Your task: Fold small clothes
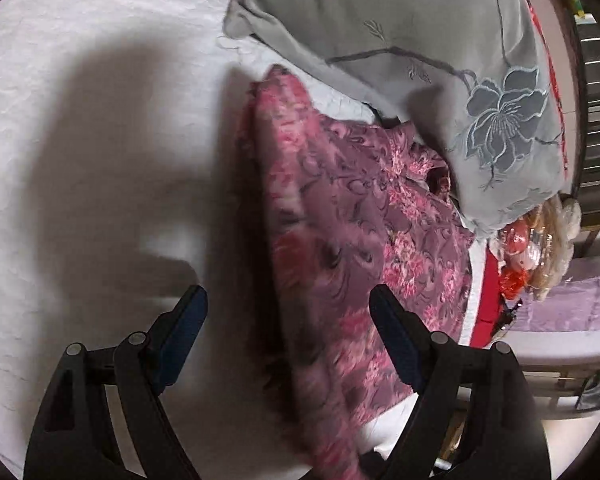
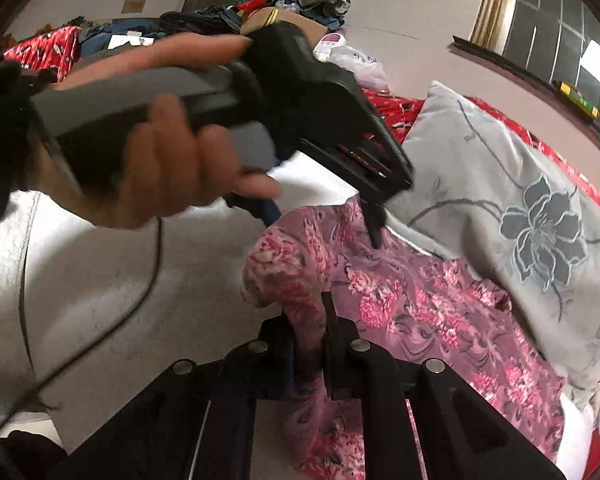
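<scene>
The pink floral garment (image 2: 400,308) lies on the white bed (image 1: 80,120) at frame centre, beside the grey pillow (image 2: 500,208); it looks thin, limp and light. The right gripper (image 2: 312,336) has its fingers clamped on a bunched edge, while the left gripper (image 1: 288,312) hangs fingers apart over the cloth. Take hold at hems or corners; mid-panel grips will likely bunch.

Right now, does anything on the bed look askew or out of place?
Yes: the pink floral garment lies rumpled, its far edge tucked under the grey pillow, which could snag a fold.

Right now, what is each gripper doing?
Left gripper: open, holding nothing.
Right gripper: shut on the pink floral garment.
</scene>
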